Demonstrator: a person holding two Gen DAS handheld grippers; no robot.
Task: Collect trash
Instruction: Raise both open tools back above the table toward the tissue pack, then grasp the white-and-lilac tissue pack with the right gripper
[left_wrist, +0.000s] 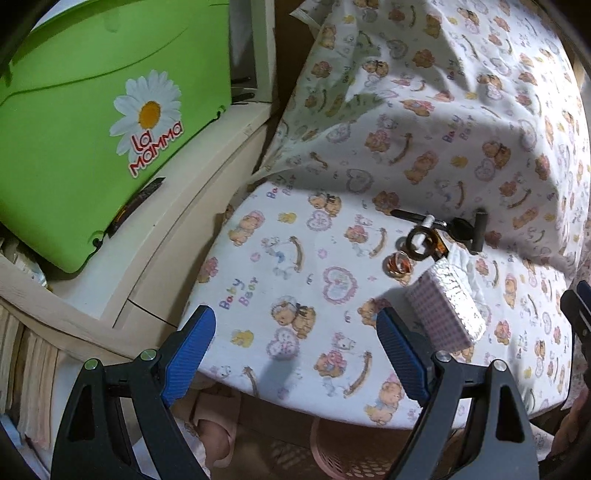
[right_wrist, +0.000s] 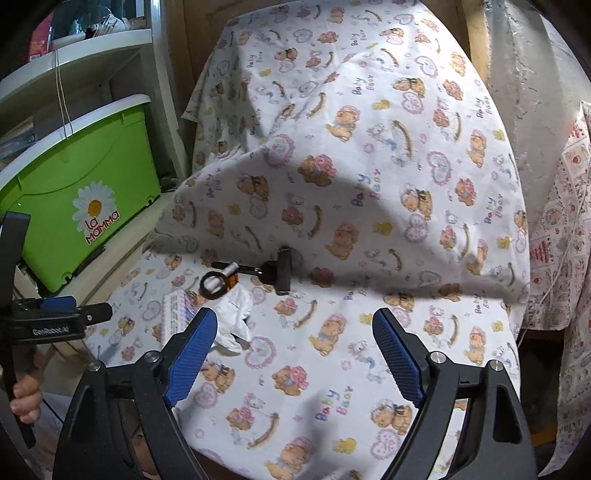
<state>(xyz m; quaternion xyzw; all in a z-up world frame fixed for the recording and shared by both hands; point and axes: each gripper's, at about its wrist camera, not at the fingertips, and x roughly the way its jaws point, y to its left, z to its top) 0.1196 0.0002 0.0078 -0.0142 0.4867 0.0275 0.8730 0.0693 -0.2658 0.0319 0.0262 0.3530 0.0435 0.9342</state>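
A small heap of trash lies on the bear-print cloth (left_wrist: 288, 258) over the table. It holds a pink checked box with a silver side (left_wrist: 447, 310), a crumpled white tissue (left_wrist: 467, 264), a shiny orange wrapper (left_wrist: 397, 264), a black ring (left_wrist: 421, 242) and a black rod-shaped tool (left_wrist: 443, 225). My left gripper (left_wrist: 295, 350) hangs open above the cloth, left of the box, holding nothing. My right gripper (right_wrist: 295, 354) is open too. The tissue (right_wrist: 236, 314), box (right_wrist: 177, 306) and ring (right_wrist: 214, 284) lie just beyond its left finger.
A green plastic box with a daisy label (left_wrist: 92, 129) sits on a cream shelf unit (left_wrist: 155, 266) to the left. A pink slotted basket (left_wrist: 347, 458) stands under the table's near edge. The cloth rises over a bulky shape (right_wrist: 369, 129) behind the trash. A hand (right_wrist: 26, 391) holds the left gripper.
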